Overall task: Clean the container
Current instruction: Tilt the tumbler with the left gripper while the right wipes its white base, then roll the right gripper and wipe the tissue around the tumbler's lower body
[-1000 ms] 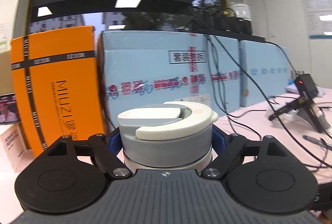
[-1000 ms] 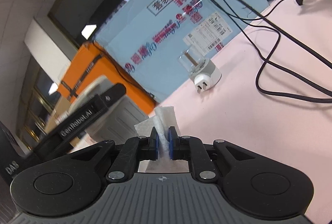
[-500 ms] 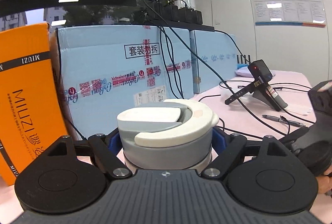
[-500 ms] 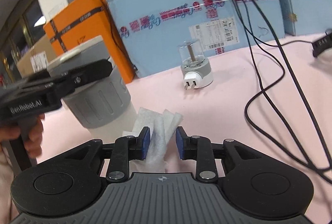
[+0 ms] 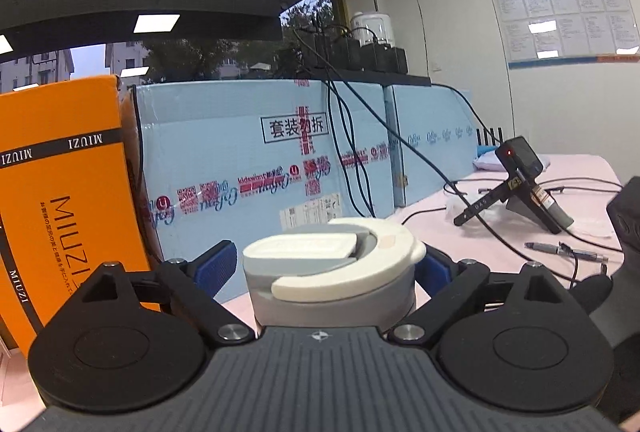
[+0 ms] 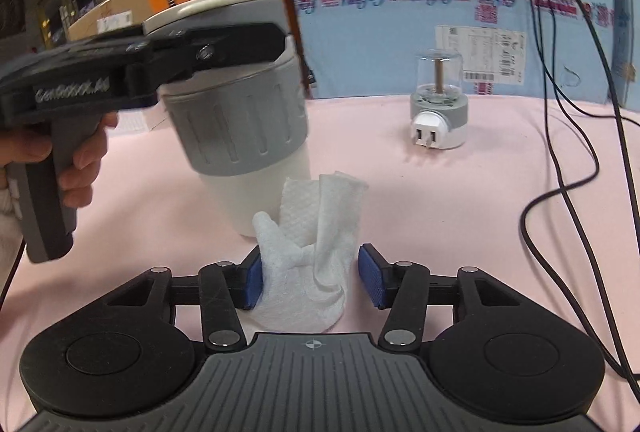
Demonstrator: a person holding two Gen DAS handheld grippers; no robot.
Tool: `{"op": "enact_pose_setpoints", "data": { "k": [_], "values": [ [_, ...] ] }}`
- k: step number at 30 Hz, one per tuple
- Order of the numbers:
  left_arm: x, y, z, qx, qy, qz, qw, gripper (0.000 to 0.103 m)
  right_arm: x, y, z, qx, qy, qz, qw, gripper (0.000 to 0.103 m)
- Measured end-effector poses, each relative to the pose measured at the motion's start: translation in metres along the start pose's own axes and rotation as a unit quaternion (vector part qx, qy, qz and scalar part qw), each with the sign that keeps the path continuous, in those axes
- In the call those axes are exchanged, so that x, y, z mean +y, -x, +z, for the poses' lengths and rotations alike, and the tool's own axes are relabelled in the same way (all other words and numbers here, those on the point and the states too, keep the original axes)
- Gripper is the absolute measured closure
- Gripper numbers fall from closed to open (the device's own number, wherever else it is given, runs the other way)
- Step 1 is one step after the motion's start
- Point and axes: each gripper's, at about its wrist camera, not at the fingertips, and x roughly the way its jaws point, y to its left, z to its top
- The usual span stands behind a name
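A grey-and-white container [image 5: 332, 272] with a white lid stands upright on the pink table. My left gripper [image 5: 326, 268] is shut on its grey upper band. The right wrist view shows the container [image 6: 240, 120] at the left with the left gripper clamped around it. My right gripper [image 6: 312, 280] is open. A crumpled white wipe [image 6: 316, 256] lies on the table between its blue pads, just in front of the container's white base. The left pad touches the wipe; the right pad stands apart from it.
A small clear-domed grey-and-white base [image 6: 439, 104] stands farther back on the table [image 6: 460, 212]. Black cables [image 6: 568, 160] run along the right. Blue boxes [image 5: 260, 160] and an orange box [image 5: 60, 192] wall the back. A camera tripod [image 5: 516, 184] and a pen [image 5: 568, 251] lie at the right.
My right gripper has opened and let the wipe go onto the table by the container. The left gripper stays shut on the container, with its view swung rightward.
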Motion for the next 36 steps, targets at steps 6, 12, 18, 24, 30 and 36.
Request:
{"op": "enact_pose_setpoints", "data": {
  "k": [6,12,18,24,30,36],
  "values": [
    [0.002,0.012,0.006,-0.022,0.013,-0.001,0.9997,0.010,0.023,0.002,-0.004,0.009,0.080,0.028,0.996,0.085],
    [-0.002,0.021,0.019,-0.048,0.015,0.005,0.9987,0.010,0.017,0.021,0.002,-0.038,0.048,0.037,0.997,0.091],
    [-0.008,0.007,0.039,-0.029,0.033,0.088,0.9951,0.010,-0.007,0.054,0.018,-0.144,-0.048,0.030,0.988,0.091],
    [-0.001,0.001,0.036,0.005,0.048,0.118,0.9919,0.010,-0.035,0.057,0.014,-0.223,-0.193,0.073,0.953,0.091],
    [0.006,0.004,0.027,0.019,0.045,0.116,0.9921,0.010,-0.052,0.053,0.005,-0.257,-0.305,0.095,0.912,0.091],
    [0.012,0.005,0.023,0.015,0.058,0.119,0.9911,0.010,-0.050,0.053,-0.007,-0.282,-0.368,0.102,0.880,0.091]
  ]
}}
